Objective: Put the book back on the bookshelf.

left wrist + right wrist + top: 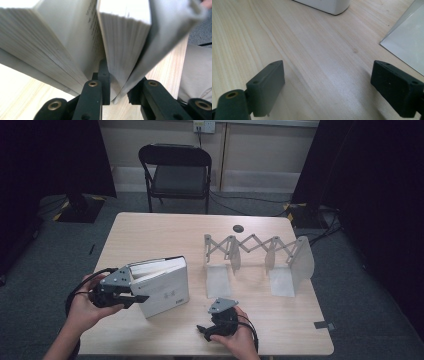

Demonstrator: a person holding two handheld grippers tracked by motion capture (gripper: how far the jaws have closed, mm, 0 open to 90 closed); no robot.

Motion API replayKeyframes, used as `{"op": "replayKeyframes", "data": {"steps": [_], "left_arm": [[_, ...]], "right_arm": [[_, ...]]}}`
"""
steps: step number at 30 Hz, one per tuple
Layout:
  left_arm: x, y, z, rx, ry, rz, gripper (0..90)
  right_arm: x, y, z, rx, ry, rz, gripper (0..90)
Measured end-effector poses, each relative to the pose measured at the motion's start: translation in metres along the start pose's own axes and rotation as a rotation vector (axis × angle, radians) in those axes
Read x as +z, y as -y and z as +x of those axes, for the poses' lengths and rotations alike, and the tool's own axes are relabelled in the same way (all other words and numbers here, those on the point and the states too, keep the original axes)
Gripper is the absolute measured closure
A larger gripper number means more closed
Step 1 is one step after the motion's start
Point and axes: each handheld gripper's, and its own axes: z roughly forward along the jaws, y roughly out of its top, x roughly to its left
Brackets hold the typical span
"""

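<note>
A: Progress? The book (162, 287) is seen lower left of centre on the table (150, 227), tilted up, not yet in the rack (257, 262).

B: Judged early stage. The left gripper (134, 298) is clenched on part of the book: in the left gripper view a wad of pages with the cover (130, 45) is pinched between the jaws.

A: Right gripper (205, 332)?

B: Released; jaws held wide over bare wood at bottom centre. Transfer to the rack, centre right, is left.

A book (162, 287) is set on the tabletop (150, 235) at eight o'clock; a folding rack (257, 262) stands at three o'clock, a chair (177, 172) beyond at twelve.
</note>
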Motion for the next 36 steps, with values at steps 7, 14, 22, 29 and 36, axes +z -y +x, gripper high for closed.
{"op": "replayKeyframes", "data": {"steps": [7, 14, 22, 29, 36], "left_arm": [[0.001, 0.003, -0.001, -0.018, -0.010, -0.016, 75.4], [0.001, 0.005, 0.000, -0.039, -0.019, 0.006, 71.3], [0.004, 0.006, 0.001, -0.050, -0.019, 0.007, 65.8], [0.002, 0.010, 0.002, -0.071, -0.013, -0.011, 59.2], [0.002, 0.013, 0.003, -0.091, -0.002, -0.019, 52.8]], "right_arm": [[-0.001, -0.007, -0.001, -0.015, -0.024, 0.041, 19.9], [-0.002, -0.014, -0.003, -0.022, -0.072, 0.056, 20.2], [-0.010, -0.033, -0.005, -0.070, -0.083, 0.057, 21.6], [-0.015, -0.050, -0.006, -0.085, -0.110, 0.055, 21.6], [-0.017, -0.067, -0.007, -0.097, -0.139, 0.047, 23.0]]}}
